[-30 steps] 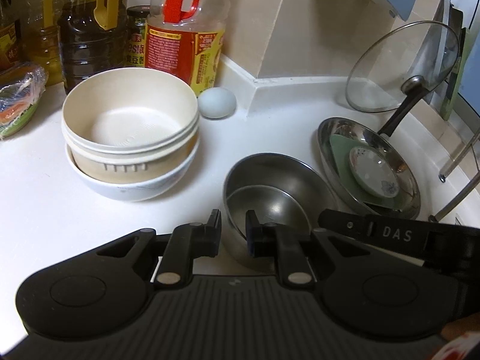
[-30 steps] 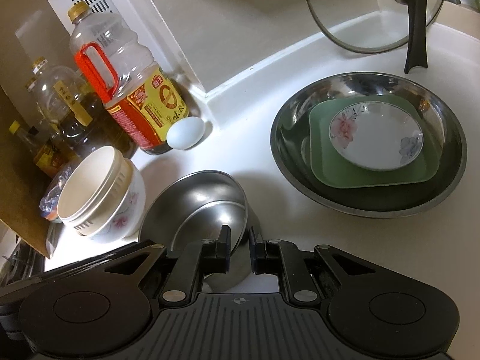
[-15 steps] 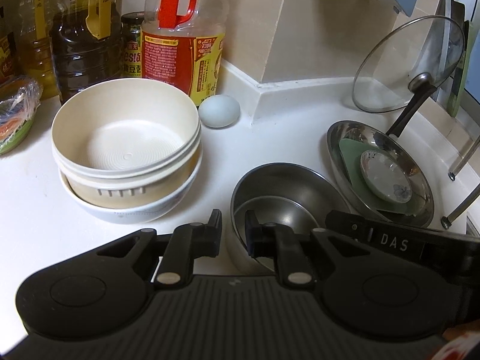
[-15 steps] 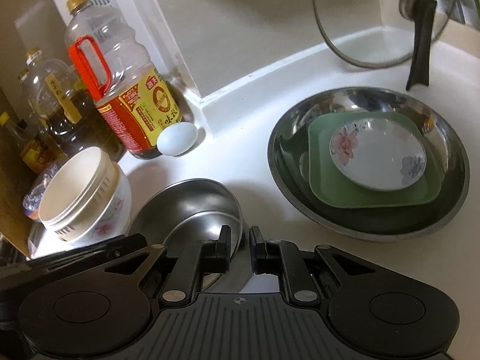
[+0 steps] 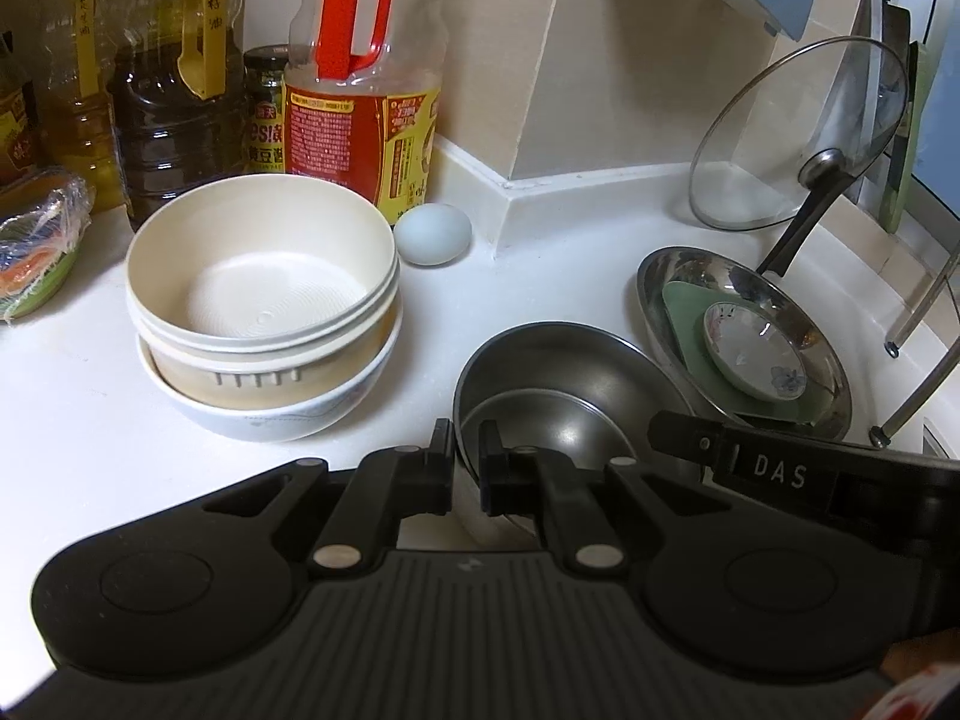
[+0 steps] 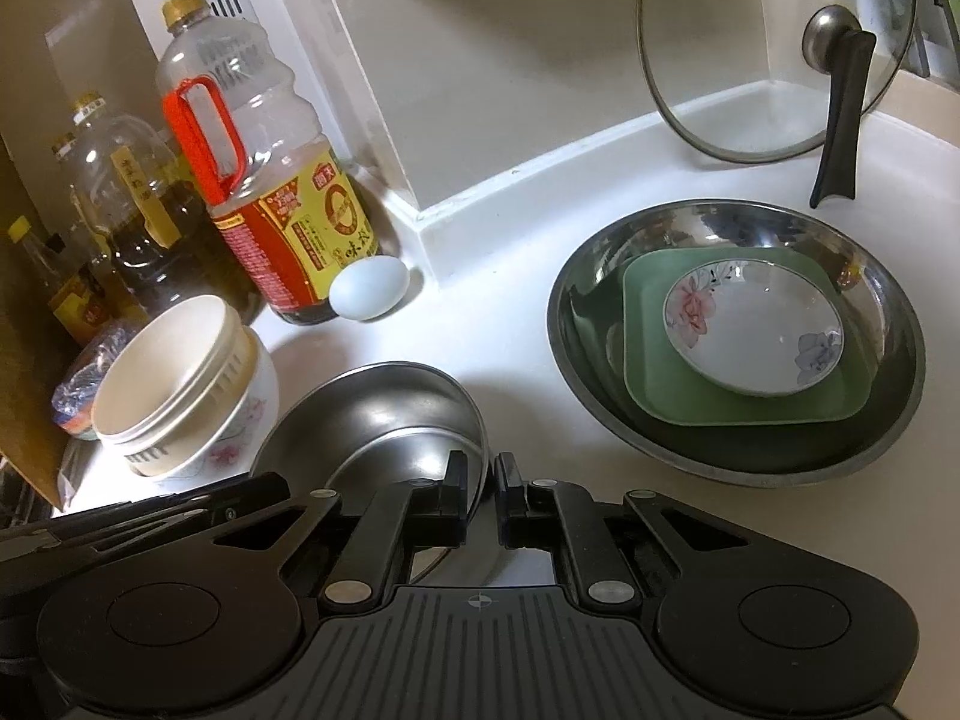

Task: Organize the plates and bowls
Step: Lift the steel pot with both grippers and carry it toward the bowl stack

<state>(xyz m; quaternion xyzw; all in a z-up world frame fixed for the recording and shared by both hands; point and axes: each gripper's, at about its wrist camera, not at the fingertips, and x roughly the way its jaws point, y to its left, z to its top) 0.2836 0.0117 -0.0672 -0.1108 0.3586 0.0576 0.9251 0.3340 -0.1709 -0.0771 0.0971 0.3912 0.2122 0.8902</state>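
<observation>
Two nested steel bowls (image 5: 576,372) (image 6: 384,414) stand on the white counter. My left gripper (image 5: 466,462) straddles their near left rim, jaws closing with the rim pinched between the pads. My right gripper (image 6: 482,483) holds the right rim the same way, jaws closing on it; one of its fingers (image 5: 708,441) shows in the left wrist view. Left of the steel bowls, cream bowls (image 5: 258,276) (image 6: 168,372) sit stacked inside a white flowered bowl (image 5: 270,414). At the right, a wide steel basin (image 6: 564,324) holds a green square plate (image 6: 654,384) and a small flowered dish (image 6: 750,330).
Oil and sauce bottles (image 5: 360,90) line the back left, with a pale egg (image 5: 432,234) beside them. A glass lid (image 6: 768,48) leans in the back corner behind the basin. A wrapped dish (image 5: 36,252) sits at the far left. Metal rods (image 5: 918,372) stick up at the right edge.
Both pairs of jaws have narrowed onto the steel bowls' rim. Both views have shifted slightly; the dishes on the counter have stayed put.
</observation>
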